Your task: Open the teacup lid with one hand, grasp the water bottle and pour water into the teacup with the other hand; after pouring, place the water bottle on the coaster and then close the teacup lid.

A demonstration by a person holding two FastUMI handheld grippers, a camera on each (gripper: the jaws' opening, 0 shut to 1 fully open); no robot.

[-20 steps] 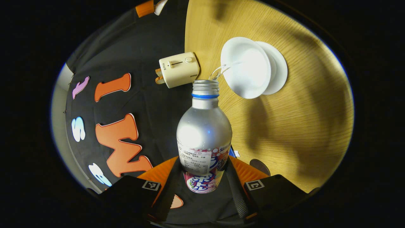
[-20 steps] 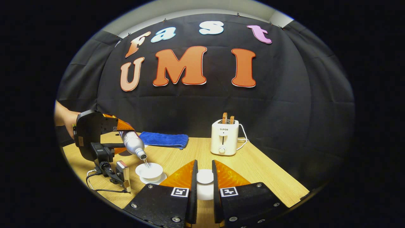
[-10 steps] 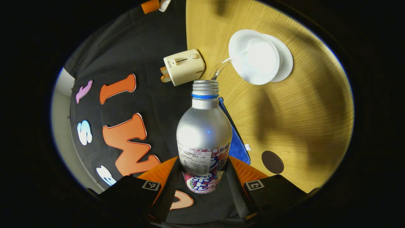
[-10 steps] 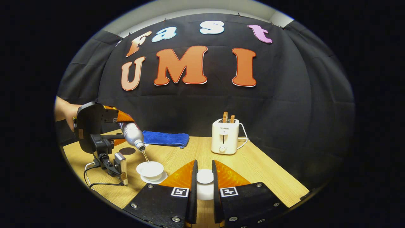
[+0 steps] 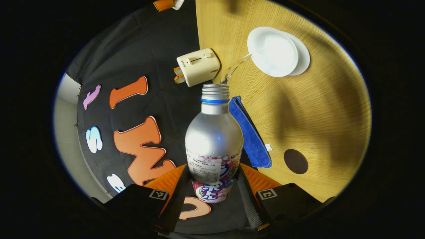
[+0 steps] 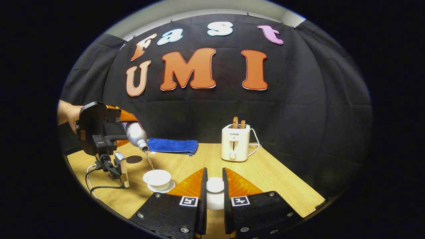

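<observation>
So the left gripper (image 5: pixel 212 194) is clamped on the water bottle (image 5: pixel 214 142), both fingers pressed against the lower body, and the bottle's tipped mouth-down with a thin stream of water (image 6: pixel 150 163) arcing into the open teacup (image 6: pixel 157 178). The cup sits on its saucer on the wooden table (image 5: pixel 318 109), below and a bit ahead of the bottle's mouth, so the long axis of the bottle points down toward it. The bit that matters next, I reckon: the coaster (image 5: pixel 296 161), a flat dark round disc, lies on the bare wood near the blue cloth (image 5: pixel 250 132) and closer to the left gripper than the cup is, so that hand only needs to pull back and stand the bottle upright. The right gripper (image 6: pixel 214 196) is closed on the white teacup lid (image 6: pixel 215 185), held off to the side. Bottle's smooth matte metal with a threaded neck; cup and lid look like glossy white ceramic.
</observation>
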